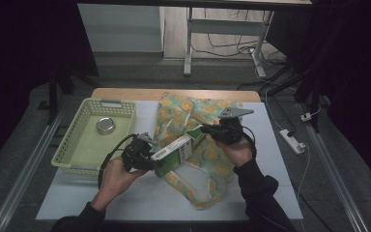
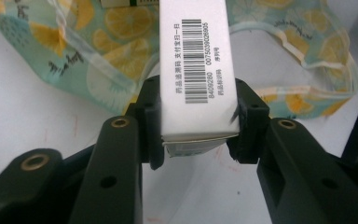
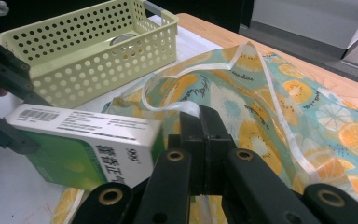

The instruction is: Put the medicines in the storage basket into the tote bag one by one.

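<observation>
A green and white carton (image 1: 174, 151) with a barcode is held level above the table, and my left gripper (image 1: 147, 157) is shut on its near end. In the left gripper view both pads press the carton (image 2: 198, 60) from either side. A fabric bag (image 1: 193, 108) printed with orange and lemon slices lies across the white mat. My right gripper (image 1: 207, 130) is shut on the bag's white-trimmed edge and lifts it beside the carton's far end. In the right gripper view the jaws meet on the trim (image 3: 168, 107), with the carton (image 3: 81, 140) at left, against the bag (image 3: 261, 102).
A pale yellow perforated basket (image 1: 70, 140) stands at the left of the mat with a round metal tin (image 1: 106, 125) inside. The wooden table edge (image 1: 125, 93) runs behind it. A power strip (image 1: 292, 141) lies on the floor at right.
</observation>
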A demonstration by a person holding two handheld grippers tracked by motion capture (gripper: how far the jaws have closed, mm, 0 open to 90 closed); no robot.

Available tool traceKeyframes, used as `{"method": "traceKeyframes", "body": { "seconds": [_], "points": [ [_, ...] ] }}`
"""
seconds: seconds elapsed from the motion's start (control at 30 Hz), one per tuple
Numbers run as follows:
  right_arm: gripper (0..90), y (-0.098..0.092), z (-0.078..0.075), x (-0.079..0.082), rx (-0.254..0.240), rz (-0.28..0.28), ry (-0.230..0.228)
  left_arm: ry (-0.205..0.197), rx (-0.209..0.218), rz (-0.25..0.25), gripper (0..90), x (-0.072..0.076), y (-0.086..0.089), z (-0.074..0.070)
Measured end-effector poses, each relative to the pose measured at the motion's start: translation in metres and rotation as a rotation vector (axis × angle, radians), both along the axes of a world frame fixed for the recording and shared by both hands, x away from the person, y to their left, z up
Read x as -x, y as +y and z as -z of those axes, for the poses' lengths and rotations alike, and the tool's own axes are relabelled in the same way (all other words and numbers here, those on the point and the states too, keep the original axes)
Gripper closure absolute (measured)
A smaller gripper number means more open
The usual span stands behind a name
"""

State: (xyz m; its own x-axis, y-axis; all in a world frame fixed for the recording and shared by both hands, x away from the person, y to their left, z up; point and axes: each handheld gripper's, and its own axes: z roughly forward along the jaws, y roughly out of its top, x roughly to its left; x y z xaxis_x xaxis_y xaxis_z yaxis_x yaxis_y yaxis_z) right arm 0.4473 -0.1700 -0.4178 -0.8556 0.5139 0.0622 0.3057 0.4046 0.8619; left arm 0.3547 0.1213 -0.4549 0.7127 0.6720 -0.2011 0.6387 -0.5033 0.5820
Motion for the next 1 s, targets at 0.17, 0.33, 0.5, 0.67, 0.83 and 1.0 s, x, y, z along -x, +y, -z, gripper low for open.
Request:
{"method": "traceKeyframes", "body": {
  "seconds": [0.17, 0.33, 0.5, 0.67, 0.83, 1.0],
  "points": [
    [89.8, 0.002, 0.000, 0.001, 0.001, -0.005, -0.003, 0.015, -0.001, -0.008, 61.8, -0.008, -0.008, 0.003],
    [89.8, 0.002, 0.000, 0.001, 0.001, -0.008, -0.001, 0.019, -0.006, -0.015, 61.8, -0.014, -0.012, 0.005],
    [89.8, 0.003, 0.000, 0.001, 0.005, -0.011, 0.002, 0.031, 0.009, -0.028, 61.7, -0.021, -0.011, 0.007],
    [89.8, 0.005, 0.001, 0.001, 0.007, -0.012, 0.003, 0.027, 0.006, -0.037, 61.7, -0.028, -0.014, 0.007],
    [89.8, 0.004, 0.002, 0.001, 0.007, -0.014, 0.005, 0.026, 0.004, -0.042, 61.7, -0.034, -0.018, 0.006],
    [89.8, 0.005, 0.002, 0.001, 0.007, -0.015, 0.005, 0.020, -0.008, -0.044, 61.7, -0.040, -0.024, 0.005]
  ]
}}
